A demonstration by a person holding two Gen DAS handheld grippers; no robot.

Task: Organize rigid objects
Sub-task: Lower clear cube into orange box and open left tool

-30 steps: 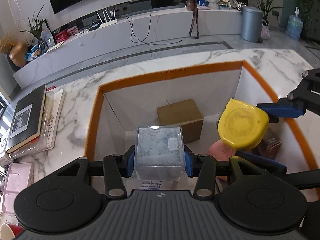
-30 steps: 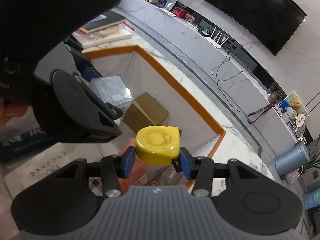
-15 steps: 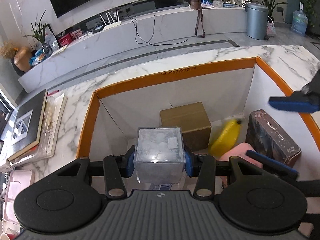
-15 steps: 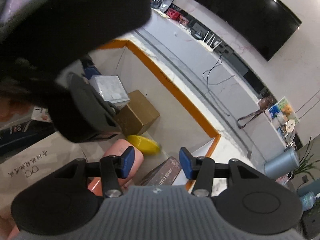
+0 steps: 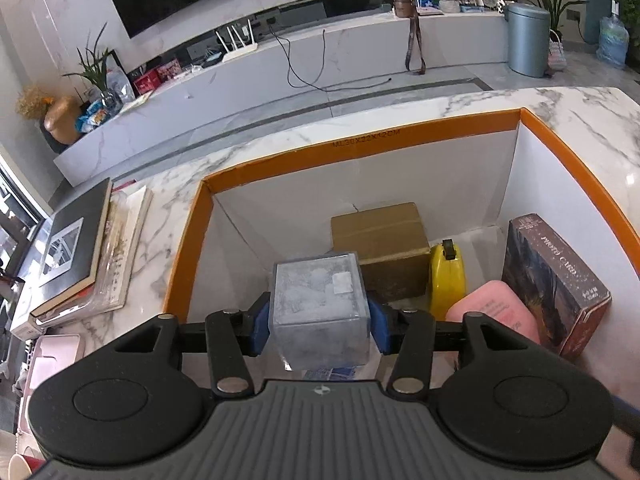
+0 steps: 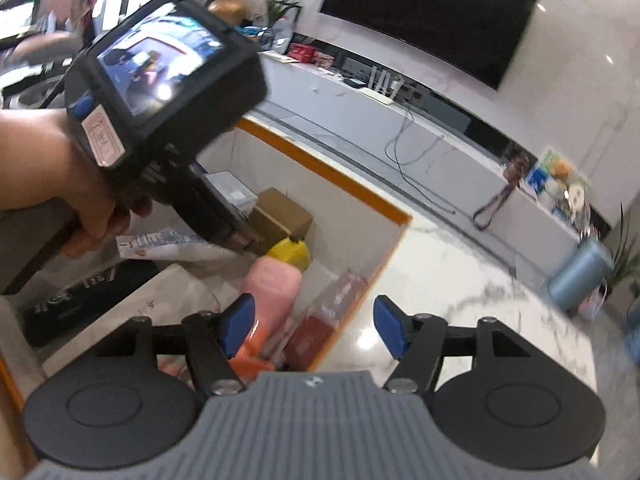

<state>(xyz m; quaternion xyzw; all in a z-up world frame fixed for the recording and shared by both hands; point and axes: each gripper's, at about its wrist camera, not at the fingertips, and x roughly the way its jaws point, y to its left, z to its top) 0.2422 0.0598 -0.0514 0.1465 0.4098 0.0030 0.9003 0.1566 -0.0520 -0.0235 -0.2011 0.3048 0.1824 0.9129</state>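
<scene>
Since a second ago the yellow tape measure (image 5: 447, 276) went from being pinched in the right gripper (image 6: 314, 326) to sitting on edge down in the orange-rimmed box (image 5: 360, 140), and that gripper has pulled back out with its blue pads spread wide and nothing between them; in its own view it hangs over the box's rim at about 6 o'clock, with marble counter (image 6: 460, 280) off toward 3. Tape measure is wedged right against the brown cardboard box (image 5: 380, 240), which sits at its 9 o'clock, and a pink case (image 5: 494, 312) lies just beside it at roughly 4 o'clock. Past the pink case, toward 3 o'clock, a dark card box (image 5: 552, 280) leans against the box's white right wall. Left gripper (image 5: 318, 322) is clamped tight on a frosted clear cube (image 5: 318, 300), both blue pads pressing its sides, holding it over the near left part of the box interior, the cube overlapping the cardboard box's front corner in that view. Can't tell if the cube touches anything below. Out on the counter at 9 o'clock from the box there's a stack of books (image 5: 84, 248). Right view also catches the hand (image 6: 60, 184) wrapped around the left gripper's handle.
</scene>
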